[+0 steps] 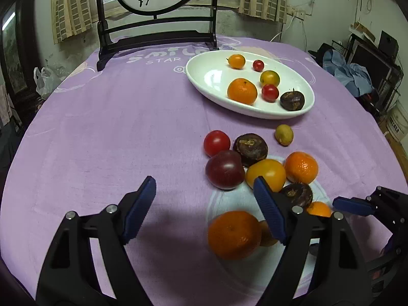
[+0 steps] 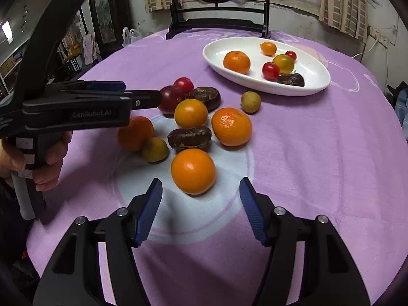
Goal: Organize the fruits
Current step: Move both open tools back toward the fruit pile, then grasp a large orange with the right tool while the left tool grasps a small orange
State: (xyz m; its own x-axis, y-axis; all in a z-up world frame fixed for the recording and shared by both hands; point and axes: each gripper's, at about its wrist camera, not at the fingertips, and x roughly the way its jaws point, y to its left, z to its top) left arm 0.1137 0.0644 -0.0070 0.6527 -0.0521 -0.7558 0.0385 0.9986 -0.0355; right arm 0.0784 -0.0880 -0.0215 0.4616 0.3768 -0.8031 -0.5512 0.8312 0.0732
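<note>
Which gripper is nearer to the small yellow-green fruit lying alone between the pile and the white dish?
Right, though not by much. The right gripper is open, facing the pile before the yellow-green fruit. The left gripper, also open, sits farther left behind the pile.

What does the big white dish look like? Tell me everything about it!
The white dish is a shallow oval, smooth and glossy like glazed china, with a low raised rim. It sits flat on the purple tablecloth at the far side of the table, in front of a dark wooden stand. Six fruits lie in it: a mandarin, a small orange fruit, two red cherry tomatoes, a yellow-green tomato and a dark brown fruit. Neither gripper touches it.
</note>
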